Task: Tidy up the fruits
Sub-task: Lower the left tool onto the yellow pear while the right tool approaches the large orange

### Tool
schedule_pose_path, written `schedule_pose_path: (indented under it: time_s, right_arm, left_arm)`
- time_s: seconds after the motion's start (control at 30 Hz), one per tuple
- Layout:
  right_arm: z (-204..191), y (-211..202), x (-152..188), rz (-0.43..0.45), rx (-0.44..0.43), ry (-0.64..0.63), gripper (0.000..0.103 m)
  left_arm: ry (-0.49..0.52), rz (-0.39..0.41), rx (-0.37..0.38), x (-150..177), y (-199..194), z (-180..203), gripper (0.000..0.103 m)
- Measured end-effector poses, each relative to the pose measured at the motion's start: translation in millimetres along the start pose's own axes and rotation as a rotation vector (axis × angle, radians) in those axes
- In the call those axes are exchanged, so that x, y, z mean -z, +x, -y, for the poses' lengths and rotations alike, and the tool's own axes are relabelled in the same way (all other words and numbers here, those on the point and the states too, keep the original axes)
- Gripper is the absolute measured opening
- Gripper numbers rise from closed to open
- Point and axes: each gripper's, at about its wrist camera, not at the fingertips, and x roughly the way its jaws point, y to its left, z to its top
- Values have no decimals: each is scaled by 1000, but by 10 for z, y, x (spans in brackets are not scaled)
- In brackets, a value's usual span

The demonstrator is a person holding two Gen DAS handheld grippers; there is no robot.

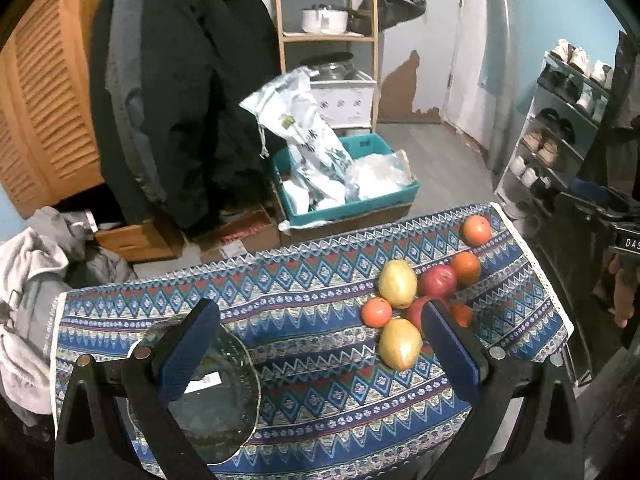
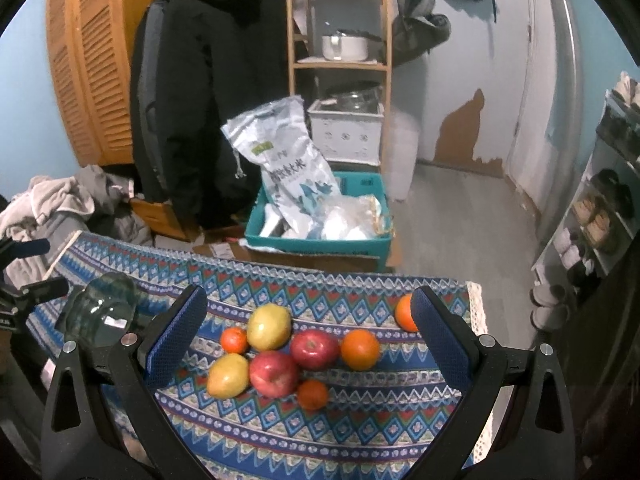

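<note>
A cluster of fruit lies on the patterned tablecloth (image 2: 360,432): two yellow mangoes (image 2: 269,326) (image 2: 227,375), two red apples (image 2: 274,373) (image 2: 314,349) and several oranges (image 2: 360,349). One orange (image 1: 476,229) sits apart near the far right corner. A clear glass bowl (image 1: 218,392) stands at the left, partly behind my left gripper's finger. My left gripper (image 1: 320,344) is open and empty above the cloth. My right gripper (image 2: 308,344) is open and empty, hovering over the fruit cluster.
Beyond the table's far edge stand a teal crate (image 2: 320,240) with a rice bag (image 2: 288,164), a wooden shelf (image 2: 340,64), a hanging black coat (image 2: 208,92) and a pile of clothes (image 1: 36,280). A shoe rack (image 1: 560,128) stands to the right.
</note>
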Motion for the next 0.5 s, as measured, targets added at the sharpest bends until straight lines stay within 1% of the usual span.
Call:
schedule_pose_path:
  time_s: [0.2, 0.37, 0.5]
  right_arm:
    - [187, 153, 4, -62, 22, 21, 100]
    - [335, 284, -52, -116, 29, 58, 100]
    - [403, 448, -143, -165, 41, 20, 100]
  left_arm:
    - [16, -31, 10, -170, 160, 94, 102]
    - [69, -57, 19, -326, 293, 226, 102]
    - [116, -85, 41, -391, 470, 344, 102]
